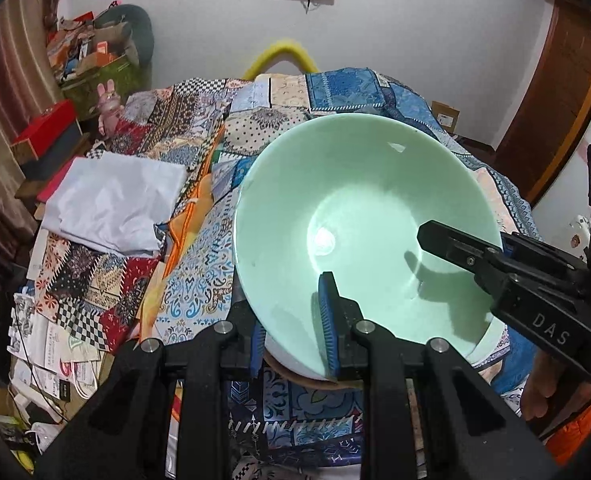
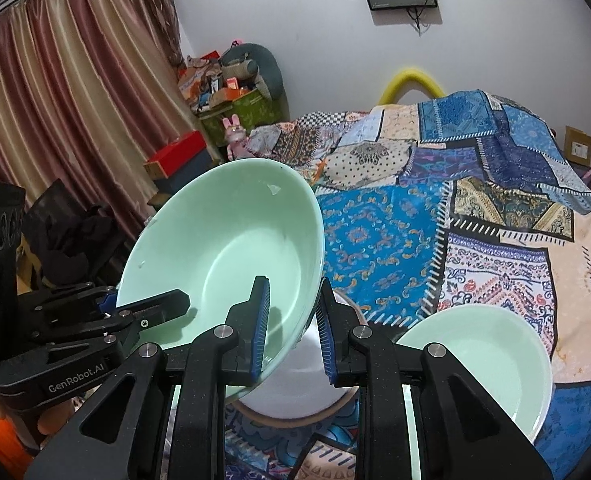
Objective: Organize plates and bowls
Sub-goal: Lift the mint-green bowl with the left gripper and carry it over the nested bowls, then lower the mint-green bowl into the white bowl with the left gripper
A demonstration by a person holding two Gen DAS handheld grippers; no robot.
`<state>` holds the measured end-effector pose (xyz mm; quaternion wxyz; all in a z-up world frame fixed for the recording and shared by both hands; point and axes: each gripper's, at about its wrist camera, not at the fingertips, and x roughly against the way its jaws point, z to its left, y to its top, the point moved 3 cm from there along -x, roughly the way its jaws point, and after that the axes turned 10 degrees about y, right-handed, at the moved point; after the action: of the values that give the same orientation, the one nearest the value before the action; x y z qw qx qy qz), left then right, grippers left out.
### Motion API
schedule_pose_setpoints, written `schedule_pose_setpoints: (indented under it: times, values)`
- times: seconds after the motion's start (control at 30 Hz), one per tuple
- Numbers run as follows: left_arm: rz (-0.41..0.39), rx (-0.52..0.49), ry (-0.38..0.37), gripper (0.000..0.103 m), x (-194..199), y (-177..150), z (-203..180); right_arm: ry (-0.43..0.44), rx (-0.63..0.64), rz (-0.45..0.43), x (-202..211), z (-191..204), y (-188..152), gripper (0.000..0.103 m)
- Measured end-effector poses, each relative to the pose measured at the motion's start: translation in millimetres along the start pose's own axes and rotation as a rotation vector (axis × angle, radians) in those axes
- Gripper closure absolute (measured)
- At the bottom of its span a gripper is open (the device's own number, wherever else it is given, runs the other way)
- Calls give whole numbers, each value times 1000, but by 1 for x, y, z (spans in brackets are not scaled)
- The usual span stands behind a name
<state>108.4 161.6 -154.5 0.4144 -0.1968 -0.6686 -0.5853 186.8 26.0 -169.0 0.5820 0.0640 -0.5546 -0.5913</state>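
Both grippers carry one green bowl [image 1: 359, 216].
Your left gripper [image 1: 295, 336] and right gripper [image 2: 293, 332] pinch its rim; next, lower it gently into the other bowl [image 2: 479, 364], near right.

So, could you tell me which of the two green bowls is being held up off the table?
The larger bowl, tilted and gripped at its rim by both grippers. The other green bowl sits untouched on the patterned cloth at the right.
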Motion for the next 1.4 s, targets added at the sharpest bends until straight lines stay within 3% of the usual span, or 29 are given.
schedule_pose_setpoints:
  times: [0.7, 1.4]
  values:
    - [119, 28, -38, 79, -57, -28, 7, -4, -68, 139, -39, -15, -36, 82]
    - [199, 3, -61, 80, -92, -49, -2, 4, -129, 197, -52, -35, -53, 82]
